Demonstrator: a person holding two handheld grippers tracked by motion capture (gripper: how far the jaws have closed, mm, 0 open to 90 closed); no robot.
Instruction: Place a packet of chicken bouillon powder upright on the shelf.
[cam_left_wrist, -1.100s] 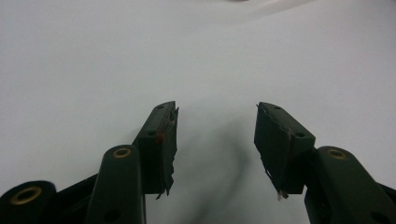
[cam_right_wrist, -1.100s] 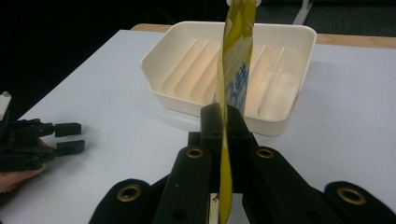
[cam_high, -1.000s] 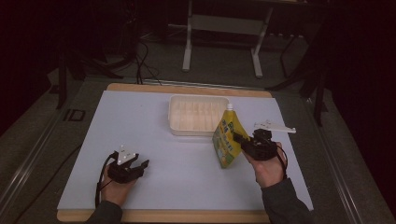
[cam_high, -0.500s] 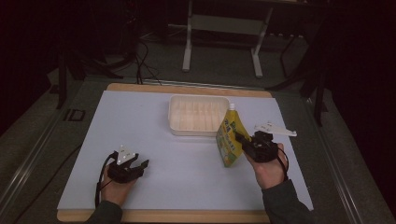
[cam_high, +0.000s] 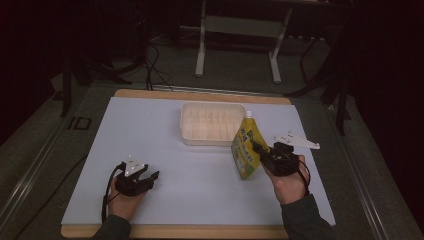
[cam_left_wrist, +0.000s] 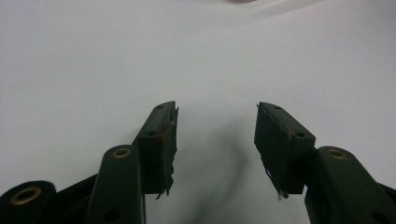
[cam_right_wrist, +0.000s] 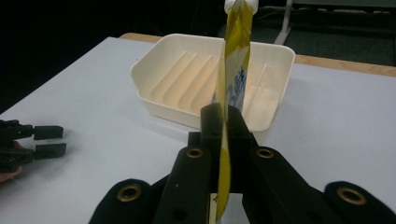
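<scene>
Yellow pouch (cam_high: 246, 150) upright, white cap, blue-green print (lettering unreadable), just beside cream ribbed tray (cam_high: 212, 122) on white mat (cam_high: 175, 165). Right gripper (cam_high: 260, 151) clamps pouch edge. Left gripper (cam_high: 148, 176) jaws wide, holding nothing, low over mat.

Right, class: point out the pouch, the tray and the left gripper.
pouch (cam_high: 244, 149), high view, printed yellow face
tray (cam_right_wrist: 144, 70), right gripper view, near-left rim
left gripper (cam_left_wrist: 215, 125), left gripper view, gap between fingertips
</scene>
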